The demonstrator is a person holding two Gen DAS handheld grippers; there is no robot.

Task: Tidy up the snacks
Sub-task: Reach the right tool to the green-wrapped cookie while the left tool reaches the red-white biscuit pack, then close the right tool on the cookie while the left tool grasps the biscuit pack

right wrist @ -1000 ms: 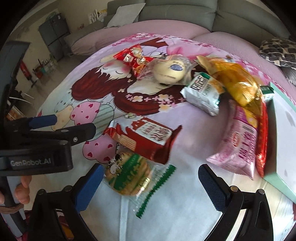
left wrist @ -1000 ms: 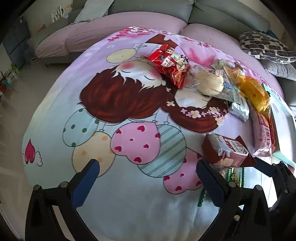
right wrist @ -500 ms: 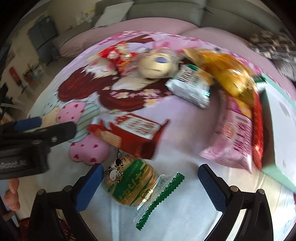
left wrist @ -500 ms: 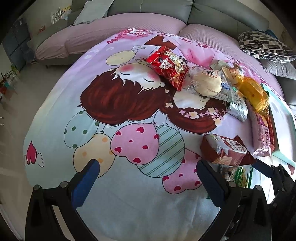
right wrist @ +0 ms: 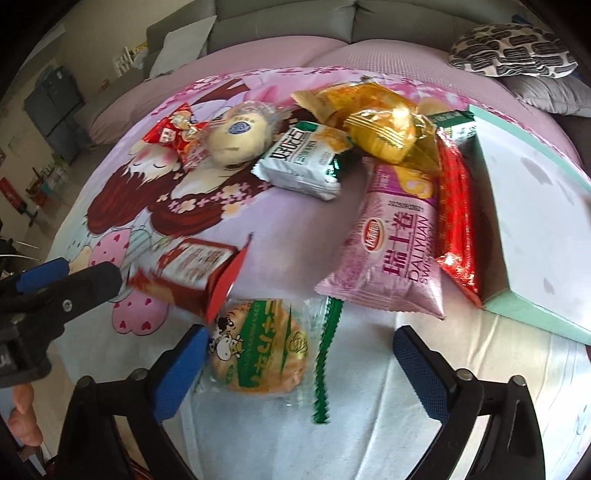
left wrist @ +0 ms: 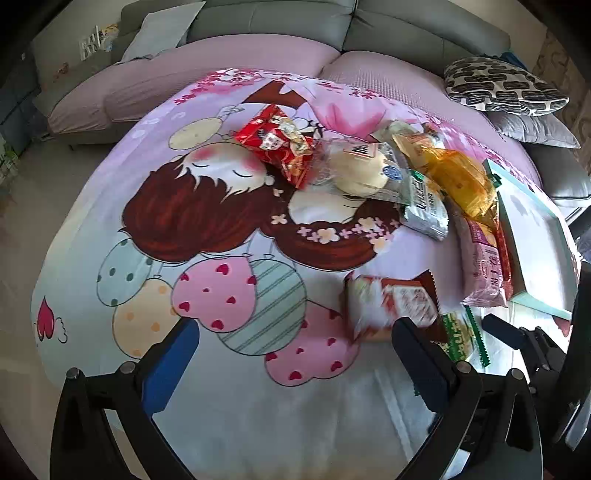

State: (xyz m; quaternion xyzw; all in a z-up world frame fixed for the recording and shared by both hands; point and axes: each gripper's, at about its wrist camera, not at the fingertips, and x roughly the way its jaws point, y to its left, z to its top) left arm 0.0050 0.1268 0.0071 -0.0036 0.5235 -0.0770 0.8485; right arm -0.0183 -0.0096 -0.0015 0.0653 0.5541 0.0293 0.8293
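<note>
Several snack packs lie on a cartoon-print cloth. A round green-and-clear biscuit pack lies between the fingers of my open right gripper, close to its left pad. A dark red wafer pack sits just beyond it. Further back lie a pink roll pack, a white-and-green pack, a yellow pack, a round bun and a red candy bag. My left gripper hangs open over bare cloth, left of the wafer pack.
A shallow mint-green box with a white inside stands at the right, beside a thin red foil pack. A grey sofa with a patterned cushion runs behind. A hand shows at the lower left of the right wrist view.
My right gripper has come forward and lower, so the green biscuit pack now lies between its fingers. The left gripper has drifted slightly to the right and forward. The snacks have not moved.
</note>
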